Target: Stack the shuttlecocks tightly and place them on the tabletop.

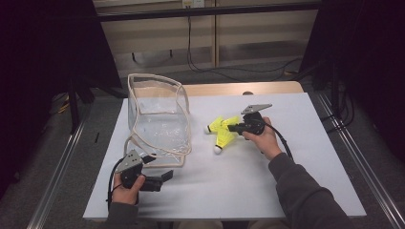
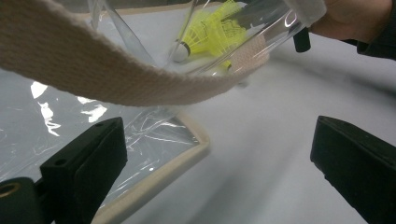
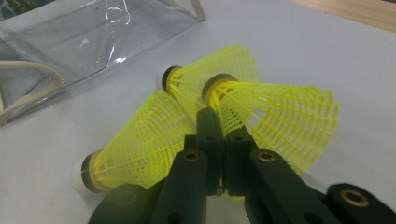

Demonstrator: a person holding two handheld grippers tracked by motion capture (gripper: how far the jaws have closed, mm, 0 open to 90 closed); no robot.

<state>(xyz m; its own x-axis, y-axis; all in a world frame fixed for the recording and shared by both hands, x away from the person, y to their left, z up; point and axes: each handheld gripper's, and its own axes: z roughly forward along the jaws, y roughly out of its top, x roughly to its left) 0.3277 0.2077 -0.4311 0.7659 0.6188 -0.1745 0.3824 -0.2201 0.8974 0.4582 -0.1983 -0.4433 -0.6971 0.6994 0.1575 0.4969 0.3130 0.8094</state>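
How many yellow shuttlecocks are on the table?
3, clustered on the white table right of the clear bag: left one, middle one, right one at the right gripper.

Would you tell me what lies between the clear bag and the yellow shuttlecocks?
Only bare white table separates the clear bag from the shuttlecocks, in the high view.

White table sheet (image 1: pixel 248 176), floor cables (image 1: pixel 229 71).
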